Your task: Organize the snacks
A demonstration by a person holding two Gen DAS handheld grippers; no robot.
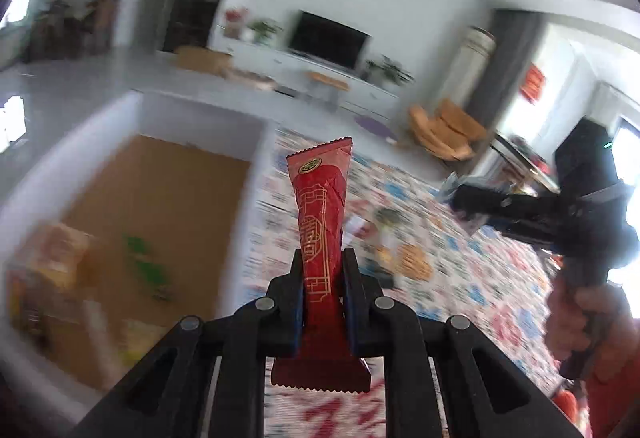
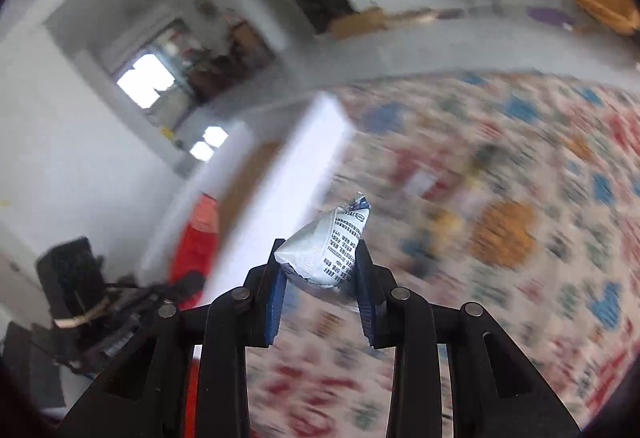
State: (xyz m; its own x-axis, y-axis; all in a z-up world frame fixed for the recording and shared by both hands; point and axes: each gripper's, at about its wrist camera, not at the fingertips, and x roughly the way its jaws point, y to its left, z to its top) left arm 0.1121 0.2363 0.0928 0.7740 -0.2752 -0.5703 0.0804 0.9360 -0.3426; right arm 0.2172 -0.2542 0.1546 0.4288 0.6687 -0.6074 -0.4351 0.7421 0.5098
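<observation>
My left gripper [image 1: 322,258] is shut on a long red snack packet [image 1: 320,206] with gold print, which sticks up and forward past the fingertips. To its left lies a white-walled cardboard box [image 1: 256,158] with several blurred snack packs inside. My right gripper [image 2: 320,252] is shut on a small silver-white packet [image 2: 326,250] with blue print, raised above the patterned mat [image 2: 500,158]. The right gripper [image 1: 468,198] also shows at the right of the left wrist view, held by a hand [image 1: 576,318]. The box's white wall [image 2: 280,174] stands left of the silver packet.
Loose snacks, among them an orange round one [image 1: 414,260], lie blurred on the colourful mat [image 1: 460,258]. Behind are a TV [image 1: 328,38] on a white cabinet, potted plants, and a wooden chair [image 1: 444,130]. A person's red sleeve [image 1: 616,390] is at lower right.
</observation>
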